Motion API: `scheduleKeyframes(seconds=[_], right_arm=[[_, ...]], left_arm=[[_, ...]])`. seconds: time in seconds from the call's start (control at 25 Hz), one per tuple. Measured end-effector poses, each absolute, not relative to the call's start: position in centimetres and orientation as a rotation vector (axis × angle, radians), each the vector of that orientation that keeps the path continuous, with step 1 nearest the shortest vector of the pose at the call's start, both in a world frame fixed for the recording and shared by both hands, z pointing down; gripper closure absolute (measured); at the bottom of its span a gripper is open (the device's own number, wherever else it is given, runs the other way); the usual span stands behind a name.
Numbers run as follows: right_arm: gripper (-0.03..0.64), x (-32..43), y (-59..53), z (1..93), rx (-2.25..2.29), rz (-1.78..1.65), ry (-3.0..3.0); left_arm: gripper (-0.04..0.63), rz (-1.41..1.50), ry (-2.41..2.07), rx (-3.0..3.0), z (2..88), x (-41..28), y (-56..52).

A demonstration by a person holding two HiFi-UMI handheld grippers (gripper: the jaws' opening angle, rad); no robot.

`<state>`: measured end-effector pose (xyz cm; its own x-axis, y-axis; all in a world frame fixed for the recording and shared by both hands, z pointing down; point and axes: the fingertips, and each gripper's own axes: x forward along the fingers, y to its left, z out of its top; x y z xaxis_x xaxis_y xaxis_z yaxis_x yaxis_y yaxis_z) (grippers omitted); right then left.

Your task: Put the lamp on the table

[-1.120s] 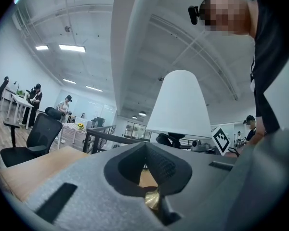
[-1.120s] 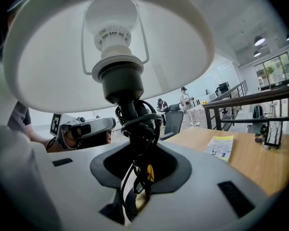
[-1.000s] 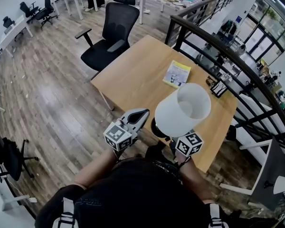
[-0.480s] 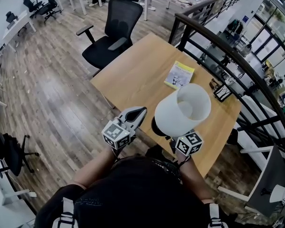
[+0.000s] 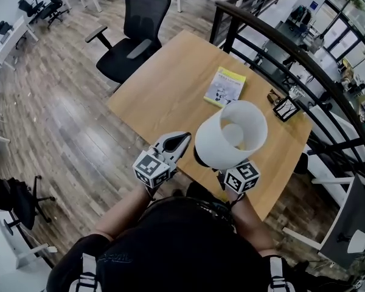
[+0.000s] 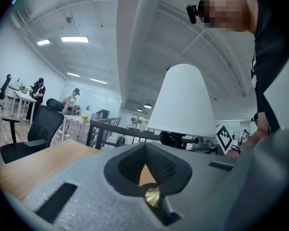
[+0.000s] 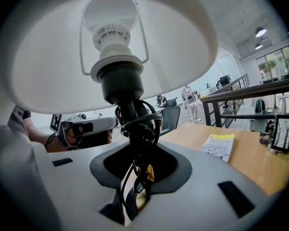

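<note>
While the lamp [image 5: 231, 135] is not yet down, it now hangs above the near right part of the table [image 5: 164, 96], its white shade tipped so the open top faces up and slightly away. Compared with a second ago, the shade covers more of the wooden top and sits closer to the yellow booklet [image 5: 225, 86] lying beyond it, so the carry has brought the lamp in over the landing place rather than short of the near edge.

The right gripper [image 7: 139, 167] has the lamp by its black stem, jaws held fairly wide around it, with the coiled black cord [image 7: 135, 129] bunched in the same hollow and looping down between them. The base cannot be seen in any view. The left gripper [image 5: 177, 143] travels alongside to the left, just beside the shade without touching it, jaws together and nothing in them.

Farther out, a black office chair [image 5: 134, 29] stands at the table's far left corner, a dark railing [image 5: 280, 47] runs along the right side, and a small black frame [image 5: 286, 107] stands near the right edge.

What remains, by my reading, is lowering the lamp upright onto bare wood short of the booklet, minding the loose cord under the base.
</note>
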<state>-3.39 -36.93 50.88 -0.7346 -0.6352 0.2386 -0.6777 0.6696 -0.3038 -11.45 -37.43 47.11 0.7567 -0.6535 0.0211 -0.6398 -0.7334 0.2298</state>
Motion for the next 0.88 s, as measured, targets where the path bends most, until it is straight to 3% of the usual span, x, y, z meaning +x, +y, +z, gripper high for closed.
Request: scheduleKeyframes(seconds=[0.88], right_arm=[[0.517, 4.5, -44.8, 59.6, 1.138, 0.662, -2.664]], left_arm=[[0.586, 0.146, -0.909, 2.663, 55.9, -3.6, -45.2]])
